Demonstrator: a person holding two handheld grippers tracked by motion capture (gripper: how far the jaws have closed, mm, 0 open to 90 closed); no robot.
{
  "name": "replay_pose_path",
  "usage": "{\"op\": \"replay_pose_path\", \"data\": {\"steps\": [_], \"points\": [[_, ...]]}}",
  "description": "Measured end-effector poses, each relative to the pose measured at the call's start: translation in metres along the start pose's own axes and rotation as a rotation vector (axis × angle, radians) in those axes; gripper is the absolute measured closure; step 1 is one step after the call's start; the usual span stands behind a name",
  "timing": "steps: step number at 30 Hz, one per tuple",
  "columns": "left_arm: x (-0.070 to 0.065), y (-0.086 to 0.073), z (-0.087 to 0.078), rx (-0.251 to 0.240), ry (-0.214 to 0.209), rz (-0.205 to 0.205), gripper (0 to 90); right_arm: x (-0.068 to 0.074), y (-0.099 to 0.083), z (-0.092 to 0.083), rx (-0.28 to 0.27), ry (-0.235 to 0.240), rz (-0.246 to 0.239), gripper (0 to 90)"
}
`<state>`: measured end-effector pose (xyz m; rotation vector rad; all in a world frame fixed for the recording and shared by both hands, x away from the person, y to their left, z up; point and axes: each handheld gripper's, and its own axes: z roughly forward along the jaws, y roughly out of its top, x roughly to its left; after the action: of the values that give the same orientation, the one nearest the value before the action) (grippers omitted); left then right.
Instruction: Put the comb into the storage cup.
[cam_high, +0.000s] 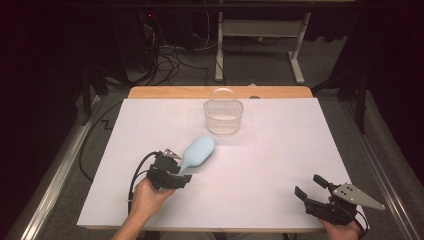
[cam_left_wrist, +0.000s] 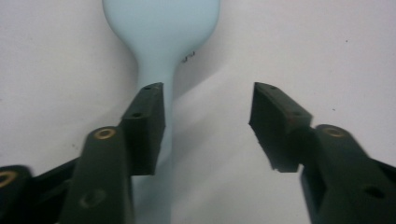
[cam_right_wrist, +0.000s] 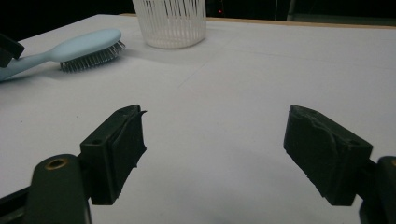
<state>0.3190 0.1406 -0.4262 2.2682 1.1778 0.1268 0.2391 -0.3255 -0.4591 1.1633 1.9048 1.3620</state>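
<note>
On the table's near-left, the left gripper (cam_high: 176, 170) has its jaws parted around the handle of the light-blue hairbrush (cam_high: 198, 152); one pad sits beside the handle, the other is clear, so nothing is clamped. Brush lies bristles-down, short of the white basket (cam_high: 223, 116). Right gripper (cam_high: 312, 186) idles near-right, jaws wide, empty. Looks like a release or regrip; next, re-clamp and lift toward the basket.

The pale blue hairbrush (cam_high: 198, 152) lies on my white worktop (cam_high: 280, 165), bristles down and resting, I think, on them, its head toward the far side and its slim handle running back toward me.
</note>
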Motion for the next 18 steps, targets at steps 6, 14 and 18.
{"op": "replay_pose_path", "data": {"steps": [6, 14, 18], "points": [[0.000, 0.005, -0.001, -0.005, 0.050, -0.002, 29.3, 0.000, 0.000, 0.000, 0.000, 0.001, 0.000, 20.6], [0.005, 0.012, 0.006, 0.020, 0.065, -0.006, 29.2, 0.000, 0.000, 0.000, -0.001, 0.000, -0.001, 20.6], [0.008, 0.014, 0.012, 0.041, 0.077, -0.004, 29.2, 0.000, 0.000, 0.000, -0.001, 0.001, 0.001, 20.6]]}}
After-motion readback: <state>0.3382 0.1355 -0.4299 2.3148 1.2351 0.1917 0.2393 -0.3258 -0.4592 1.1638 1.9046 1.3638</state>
